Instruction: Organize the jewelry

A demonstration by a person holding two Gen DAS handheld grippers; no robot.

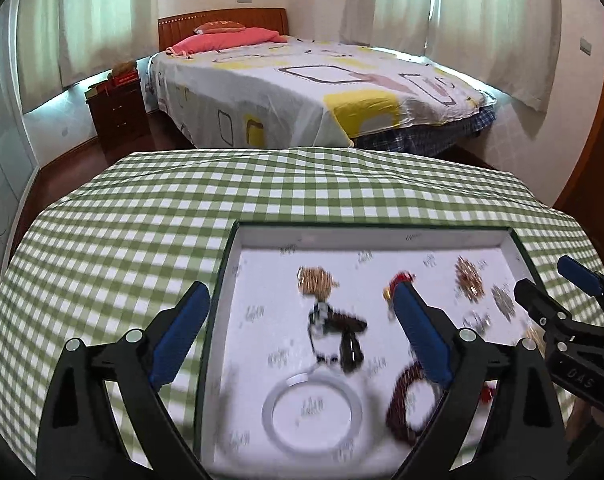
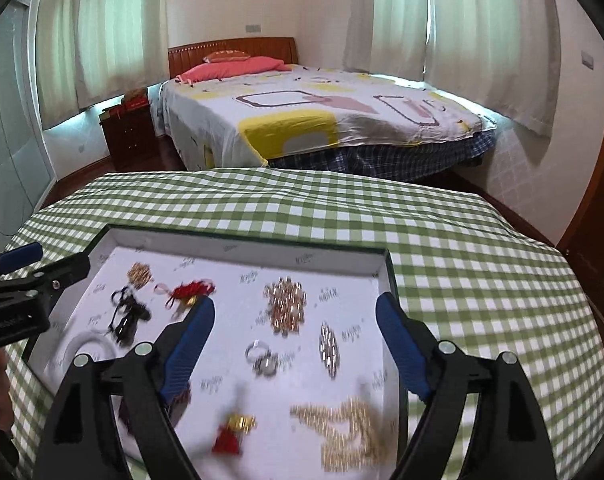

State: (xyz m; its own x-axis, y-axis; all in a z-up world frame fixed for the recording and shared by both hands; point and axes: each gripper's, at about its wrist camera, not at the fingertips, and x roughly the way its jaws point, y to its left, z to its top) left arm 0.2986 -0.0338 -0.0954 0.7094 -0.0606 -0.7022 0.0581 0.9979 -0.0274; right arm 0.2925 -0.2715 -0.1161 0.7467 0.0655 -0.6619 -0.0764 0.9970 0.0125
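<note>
Tray (image 2: 383, 270): shallow white rectangle, dark rim, on checked green cloth (image 2: 481, 264).
Inside tray: gold chain heap (image 2: 349, 428), near right corner; smooth pale bangle (image 1: 311, 404), near left.
Left gripper (image 1: 302, 320): spread wide, empty.
Right gripper (image 2: 296, 330): spread wide, empty.

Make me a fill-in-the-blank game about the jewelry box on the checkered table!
1. The tablecloth has white and ____ checks.
2. The clear round bangle lies inside the shallow white ____.
3. Both grippers, left and right, have their blue-padded jaws ____.
4. The bed behind has a ____ pillow.

Missing words: green; box; open; pink
</note>
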